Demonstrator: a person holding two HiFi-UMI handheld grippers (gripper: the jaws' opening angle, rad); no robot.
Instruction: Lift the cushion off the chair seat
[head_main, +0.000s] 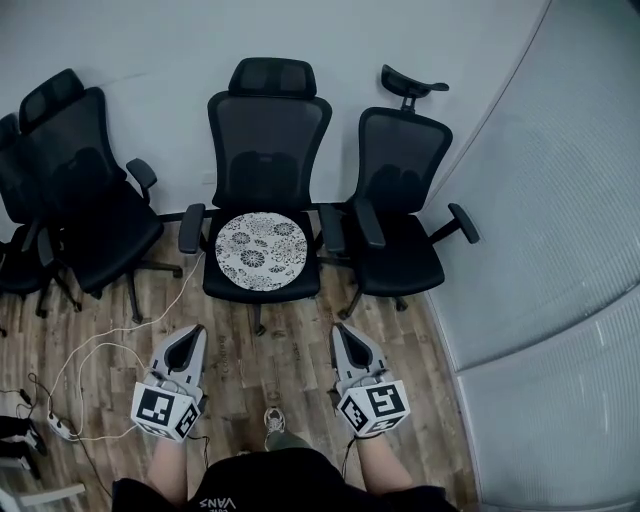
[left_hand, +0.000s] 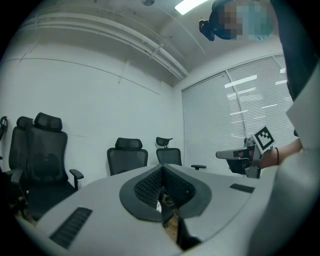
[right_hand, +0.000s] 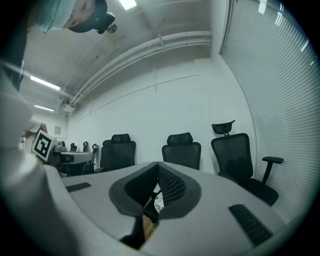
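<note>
A round white cushion (head_main: 261, 251) with black flower prints lies on the seat of the middle black office chair (head_main: 266, 140). My left gripper (head_main: 190, 335) and right gripper (head_main: 341, 334) are held level over the wood floor, a short way in front of the chair, one to each side of it. Both are shut with nothing between the jaws. In the right gripper view a sliver of the cushion (right_hand: 158, 202) shows through the gap under the closed jaws. The left gripper view shows the middle chair (left_hand: 127, 155) ahead and the right gripper (left_hand: 222, 155) off to the right.
A black office chair (head_main: 402, 205) stands close on the right, and two more black chairs (head_main: 82, 190) on the left, all against the white wall. White cables (head_main: 95, 350) trail over the wood floor at the left. A curved blind-covered wall (head_main: 550, 230) closes the right side.
</note>
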